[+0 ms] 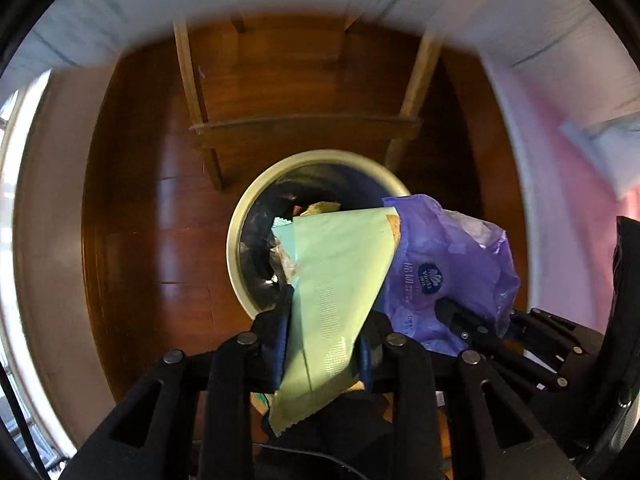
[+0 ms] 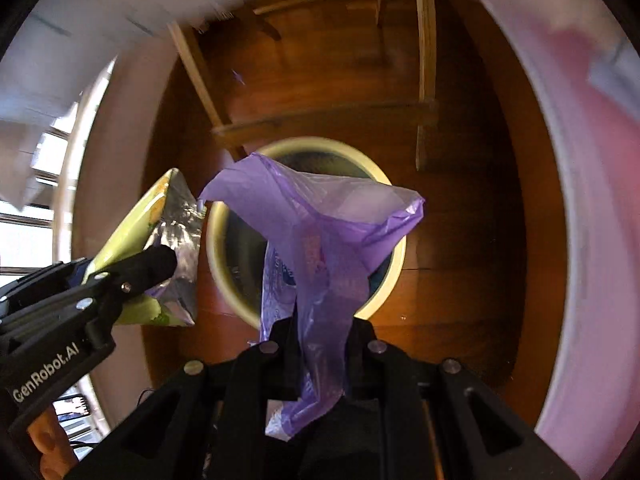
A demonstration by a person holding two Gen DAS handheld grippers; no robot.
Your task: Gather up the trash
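My left gripper (image 1: 322, 344) is shut on a light green snack wrapper (image 1: 340, 280) and holds it above a round cream-rimmed trash bin (image 1: 236, 240) on the wooden floor. The bin holds several pieces of trash. My right gripper (image 2: 322, 344) is shut on a purple plastic bag (image 2: 316, 232) that hangs over the same bin (image 2: 218, 256). The purple bag (image 1: 448, 272) and right gripper show at the right of the left wrist view. The green wrapper (image 2: 160, 240), with a silver inside, and the left gripper show at the left of the right wrist view.
A wooden chair frame (image 1: 304, 128) stands on the brown wood floor (image 1: 160, 220) just beyond the bin. A pink and white surface (image 1: 560, 200) curves along the right. A window (image 2: 24, 220) is at the far left.
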